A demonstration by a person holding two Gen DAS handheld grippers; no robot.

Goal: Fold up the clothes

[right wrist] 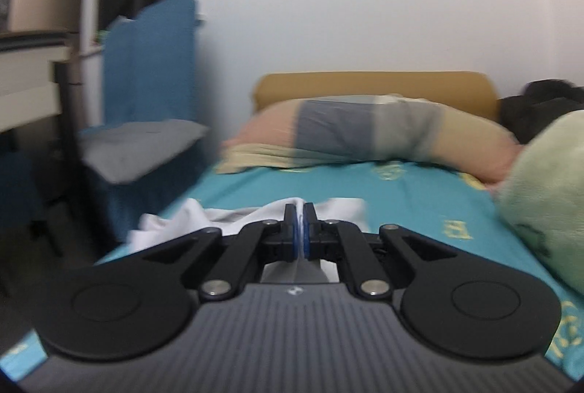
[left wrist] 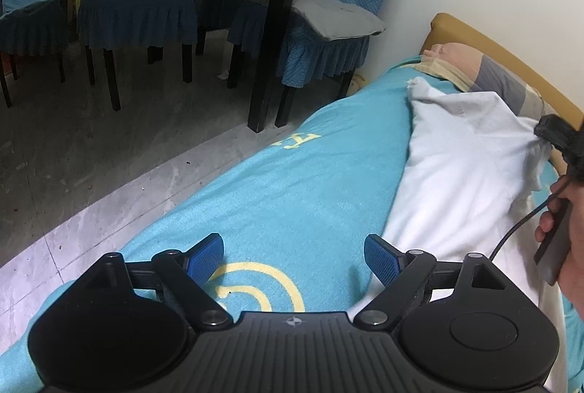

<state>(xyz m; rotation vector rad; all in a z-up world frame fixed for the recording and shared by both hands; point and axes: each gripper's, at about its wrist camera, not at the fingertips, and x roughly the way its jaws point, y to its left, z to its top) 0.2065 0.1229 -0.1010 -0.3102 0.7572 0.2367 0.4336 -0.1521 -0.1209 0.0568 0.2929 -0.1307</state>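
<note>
My left gripper hangs over the turquoise bedspread, its blue pads spread wide with nothing between them, right above a yellow ring printed on the cover. Just to its right lies the white garment, stretched along the bed from beside me up toward the pillow end. Over at the far end of that cloth, my right gripper has a bunch of the white fabric pinched, lifting it into a small peak close to the striped pillow.

From the right wrist the picture is blurred, but the right gripper shows its pads pressed together with a thin fold of the white garment caught between them; more cloth spills out to the left, near the bed's left edge. Ahead, the striped pillow leans on the mustard headboard. A pale green plush thing sits by the bed's right edge. Off the left side stands a blue-covered chair with a grey cushion.
</note>
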